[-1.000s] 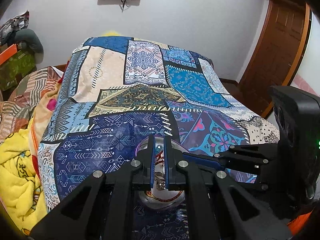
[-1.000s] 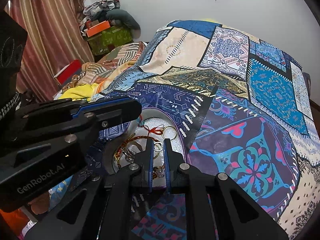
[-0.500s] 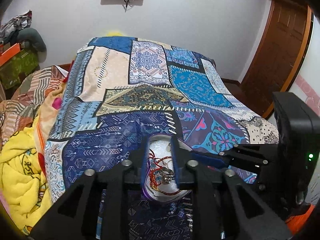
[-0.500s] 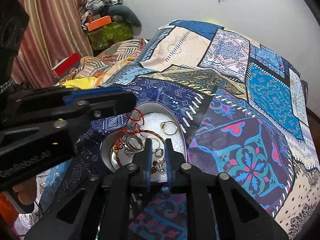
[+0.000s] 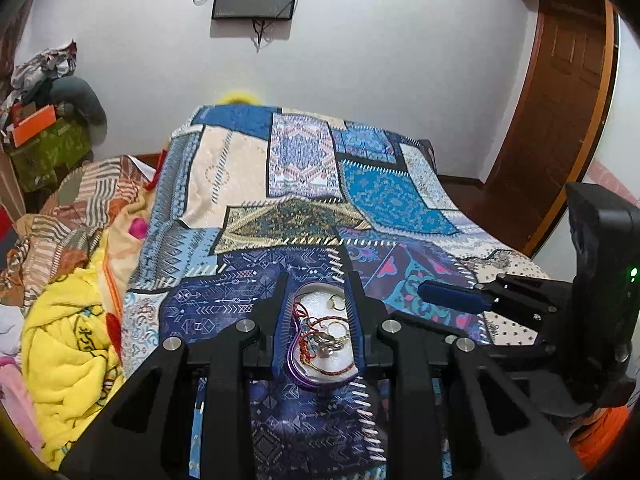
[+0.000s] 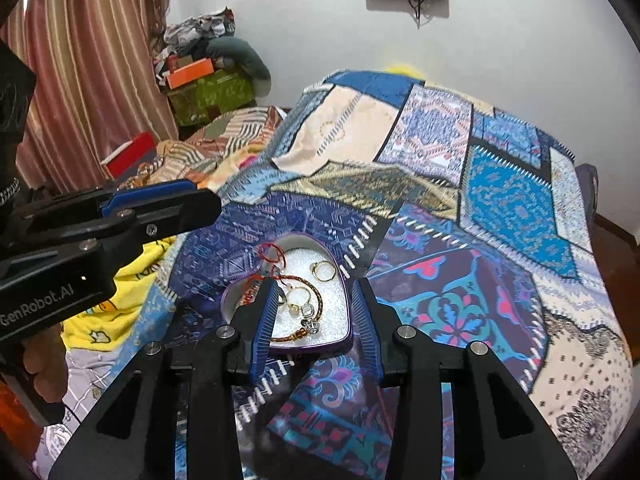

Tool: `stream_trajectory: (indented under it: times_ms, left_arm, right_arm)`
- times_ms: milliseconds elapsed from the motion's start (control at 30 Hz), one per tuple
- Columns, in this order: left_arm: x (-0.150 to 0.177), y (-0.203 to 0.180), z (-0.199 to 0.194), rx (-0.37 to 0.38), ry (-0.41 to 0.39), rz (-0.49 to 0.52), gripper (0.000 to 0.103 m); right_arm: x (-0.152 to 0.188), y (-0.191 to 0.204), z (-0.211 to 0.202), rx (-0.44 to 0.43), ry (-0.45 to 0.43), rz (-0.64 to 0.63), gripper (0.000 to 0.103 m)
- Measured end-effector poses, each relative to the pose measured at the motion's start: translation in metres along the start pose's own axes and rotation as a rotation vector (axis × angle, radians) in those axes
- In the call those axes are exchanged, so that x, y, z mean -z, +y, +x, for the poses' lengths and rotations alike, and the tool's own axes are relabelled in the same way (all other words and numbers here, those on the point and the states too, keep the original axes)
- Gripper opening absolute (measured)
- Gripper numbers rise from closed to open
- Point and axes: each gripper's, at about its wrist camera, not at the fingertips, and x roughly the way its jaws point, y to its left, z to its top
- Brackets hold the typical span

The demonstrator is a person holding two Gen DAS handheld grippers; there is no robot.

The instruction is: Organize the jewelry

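Both grippers hover over the bed with jaws spread apart, gripping nothing: the left gripper [image 5: 318, 320] and the right gripper [image 6: 316, 312] each frame the heart-shaped tin [image 6: 347, 322]. The tin lies open on the patchwork bedspread [image 6: 500, 208] near its close edge, long axis running away from the cameras, its point toward the far wall. Inside lie a braided bracelet [image 6: 316, 308], rings [image 6: 323, 270] and red thread [image 6: 272, 254], tangled together. Beyond, a yellow blanket [image 5: 68, 344] is bunched at the bed's left.

We note both tools alike. Left gripper [image 5: 318, 314]: matte black angular frame, silver round screws, blue ribbed pads [image 5: 282, 322]. Right gripper [image 6: 316, 312]: same black frame, blue pads, silver screws. In the right view, white "GenRobot.AI" lettering on the left one's black housing; in the left view, a green light on the right's.
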Motion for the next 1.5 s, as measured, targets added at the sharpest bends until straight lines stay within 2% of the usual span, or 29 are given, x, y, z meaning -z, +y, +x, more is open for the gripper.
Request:
stream_trajectory:
  times_ms: [233, 400, 533, 667, 800, 867, 933, 1000, 1033, 1100, 1200, 1500]
  left_arm:
    - [-0.006, -0.018, -0.066, -0.032, -0.114, 0.024, 0.024]
    - [-0.007, -0.034, -0.134, -0.052, -0.254, 0.039, 0.030]
    - [0.000, -0.049, -0.184, -0.081, -0.362, 0.057, 0.031]
    - [0.014, -0.064, -0.227, -0.105, -0.465, 0.073, 0.040]
    - [0.028, -0.074, -0.256, -0.117, -0.537, 0.066, 0.058]
    - [0.032, -0.075, -0.265, -0.130, -0.559, 0.056, 0.064]
    - [0.037, -0.076, -0.272, -0.155, -0.576, 0.046, 0.071]
    - [0.040, -0.076, -0.276, -0.157, -0.585, 0.034, 0.087]
    - [0.041, -0.076, -0.278, -0.156, -0.590, 0.027, 0.090]
    - [0.043, -0.076, -0.279, -0.164, -0.600, 0.018, 0.095]
    - [0.049, -0.079, -0.280, -0.193, -0.602, 0.018, 0.099]
    - [0.056, -0.077, -0.280, -0.201, -0.584, 0.003, 0.099]
  right_arm:
    - [-0.008, 0.014, -0.064, 0.035, -0.118, -0.010, 0.035]
    - [-0.010, 0.031, -0.127, 0.077, -0.251, -0.031, 0.035]
    - [-0.005, 0.046, -0.177, 0.100, -0.372, -0.031, 0.035]
    - [0.005, 0.057, -0.223, 0.096, -0.487, -0.010, 0.036]
    - [0.017, 0.066, -0.253, 0.101, -0.579, 0.014, 0.053]
    - [0.023, 0.069, -0.262, 0.122, -0.616, 0.027, 0.063]
    - [0.027, 0.071, -0.266, 0.146, -0.636, 0.035, 0.081]
    - [0.031, 0.074, -0.270, 0.179, -0.656, 0.045, 0.091]
    - [0.032, 0.074, -0.270, 0.194, -0.662, 0.047, 0.097]
    - [0.035, 0.077, -0.271, 0.224, -0.672, 0.048, 0.103]
    - [0.038, 0.080, -0.273, 0.243, -0.666, 0.039, 0.103]
    - [0.048, 0.083, -0.280, 0.246, -0.658, 0.027, 0.103]
